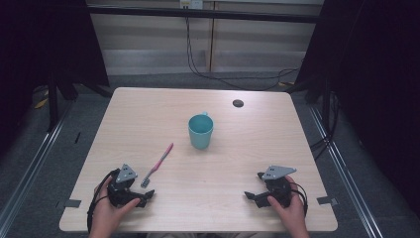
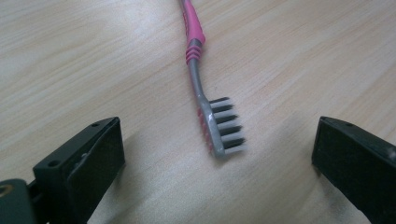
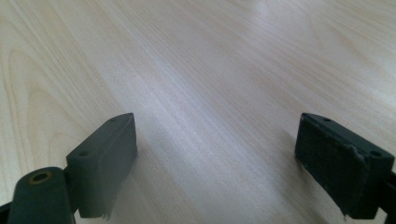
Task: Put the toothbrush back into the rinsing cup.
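Two grippers wait with jaws wide; the left gripper sits nearest the toothbrush, whose handle angles away toward the cup.

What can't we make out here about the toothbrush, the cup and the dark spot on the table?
- Toothbrush: the handle's far end is cut off by the top edge of the left gripper view; too small in the high view for detail.
- Cup: its handle is mostly hidden behind the cup's own body in the high view; contents can't be told.
- Dark round spot: too small to tell hole from cap.
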`<action>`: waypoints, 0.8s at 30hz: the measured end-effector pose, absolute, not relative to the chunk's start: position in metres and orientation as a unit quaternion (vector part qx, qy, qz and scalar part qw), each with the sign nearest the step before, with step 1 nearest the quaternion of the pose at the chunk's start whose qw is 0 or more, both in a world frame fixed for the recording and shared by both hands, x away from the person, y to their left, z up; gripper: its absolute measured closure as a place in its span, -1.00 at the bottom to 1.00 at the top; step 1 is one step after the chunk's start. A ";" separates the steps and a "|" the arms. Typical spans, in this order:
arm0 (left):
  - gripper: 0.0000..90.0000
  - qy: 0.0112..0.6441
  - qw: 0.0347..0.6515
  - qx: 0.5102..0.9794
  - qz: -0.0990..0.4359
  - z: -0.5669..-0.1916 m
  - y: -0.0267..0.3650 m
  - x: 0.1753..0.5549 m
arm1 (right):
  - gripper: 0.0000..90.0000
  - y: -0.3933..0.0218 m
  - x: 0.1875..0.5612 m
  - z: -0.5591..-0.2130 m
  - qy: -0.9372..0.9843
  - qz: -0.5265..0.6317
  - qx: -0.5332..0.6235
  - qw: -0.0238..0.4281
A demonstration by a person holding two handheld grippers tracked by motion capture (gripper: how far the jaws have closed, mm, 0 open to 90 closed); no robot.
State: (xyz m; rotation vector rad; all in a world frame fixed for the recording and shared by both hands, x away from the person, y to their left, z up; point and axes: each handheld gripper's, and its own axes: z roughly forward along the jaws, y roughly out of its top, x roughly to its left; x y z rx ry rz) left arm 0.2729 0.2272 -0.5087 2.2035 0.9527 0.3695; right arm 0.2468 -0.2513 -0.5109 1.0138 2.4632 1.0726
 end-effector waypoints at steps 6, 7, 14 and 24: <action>-0.93 0.366 0.338 0.857 0.134 -0.506 0.227 0.275 | -0.72 -0.251 0.247 -0.511 0.850 0.370 0.350 0.135; -0.85 0.366 0.333 0.860 0.129 -0.504 0.226 0.277 | -0.72 -0.251 0.247 -0.511 0.850 0.370 0.350 0.135; -0.54 0.364 0.291 0.880 0.090 -0.489 0.218 0.290 | -0.72 -0.251 0.247 -0.511 0.850 0.370 0.350 0.134; -0.42 0.359 0.224 0.905 0.052 -0.473 0.203 0.317 | -0.72 -0.251 0.247 -0.511 0.850 0.370 0.350 0.134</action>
